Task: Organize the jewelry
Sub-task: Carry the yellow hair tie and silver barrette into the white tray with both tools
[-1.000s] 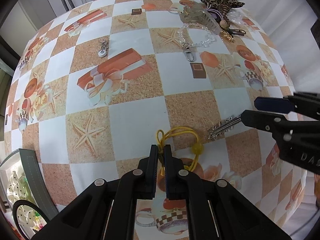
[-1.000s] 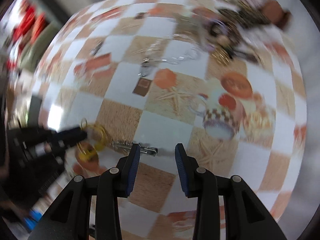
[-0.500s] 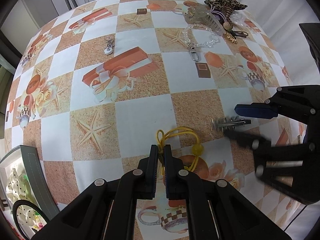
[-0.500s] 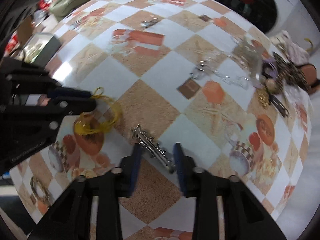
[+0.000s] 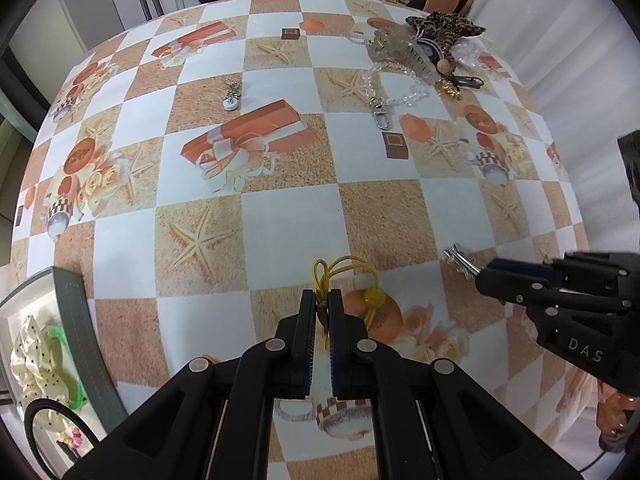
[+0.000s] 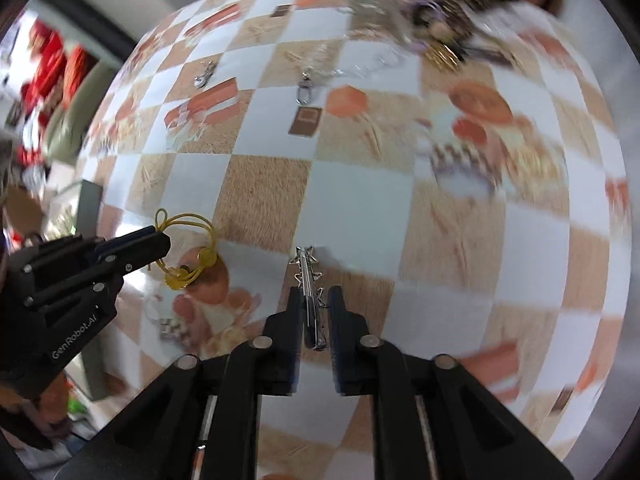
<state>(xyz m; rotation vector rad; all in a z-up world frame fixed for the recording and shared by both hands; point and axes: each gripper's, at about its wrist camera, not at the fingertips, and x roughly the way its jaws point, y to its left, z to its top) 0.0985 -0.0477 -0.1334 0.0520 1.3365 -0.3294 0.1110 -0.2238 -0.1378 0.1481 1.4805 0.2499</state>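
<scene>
A yellow elastic hair tie [image 5: 352, 264] with a bead lies partly on the checkered tablecloth, and my left gripper [image 5: 322, 300] is shut on its knotted end. In the right wrist view the left gripper [image 6: 162, 240] holds the same hair tie [image 6: 192, 236] at the left. A silver star hair clip [image 6: 307, 272] sticks out forward between the fingers of my right gripper [image 6: 315, 294], whose jaws are closing on it. The left wrist view shows the right gripper [image 5: 482, 274] at the right, with the clip [image 5: 460, 262] poking from its tips.
A grey-rimmed box [image 5: 76, 320] at the lower left holds a dotted scrunchie [image 5: 36, 360]. At the far right lie a clear claw clip [image 5: 404, 52], a leopard bow [image 5: 444, 26] and a clear bead chain [image 5: 394, 96]. A small charm [image 5: 231, 100] lies mid-left.
My right gripper's jaws have narrowed around the silver clip, and the gripper has swung round with it. My left gripper has risen a little, still holding the yellow hair tie.
</scene>
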